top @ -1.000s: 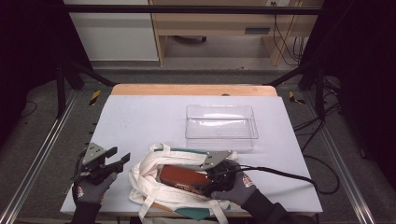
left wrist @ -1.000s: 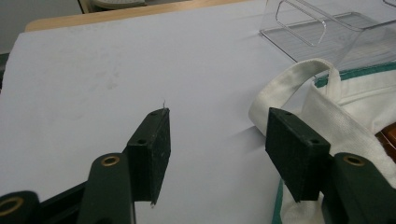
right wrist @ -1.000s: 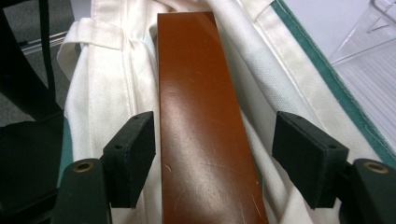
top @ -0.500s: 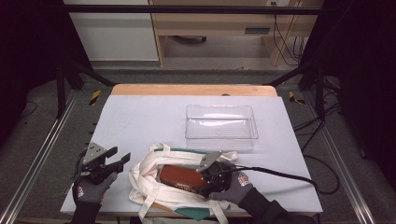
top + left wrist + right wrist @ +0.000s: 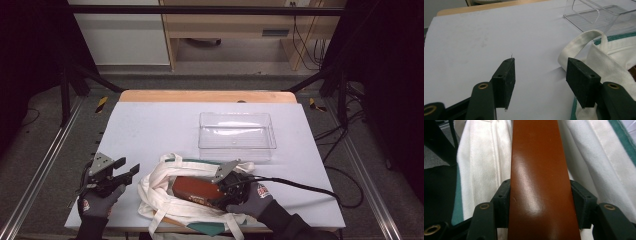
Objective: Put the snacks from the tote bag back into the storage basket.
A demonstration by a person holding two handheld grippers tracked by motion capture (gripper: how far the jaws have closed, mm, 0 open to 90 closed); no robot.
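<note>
What moved: right gripper (image 5: 223, 195) has just been closing its jaws on the brown case (image 5: 196, 189); both hands sit where they were a moment ago.
Right gripper: in the right gripper view its two black pads (image 5: 503, 195) press on the two long sides of the brown case (image 5: 540, 182), so it has hold of it. The jaws stand about half apart, since the case between them is wide.
Brown case: smooth and shiny, lying inside the white cloth bag (image 5: 165, 192) near the front edge of the table (image 5: 150, 125).
White cloth bag: crumpled, with green trim, its mouth spread around the case. One looped handle (image 5: 579, 43) lies on the table just beside the left gripper.
Left gripper: left gripper (image 5: 125, 170) is held over the table to the left of the bag, well apart from the case. Its jaws gape wide with nothing between them.
Clear box: see-through plastic box (image 5: 237, 134) stands behind the bag, near the middle of the table.
</note>
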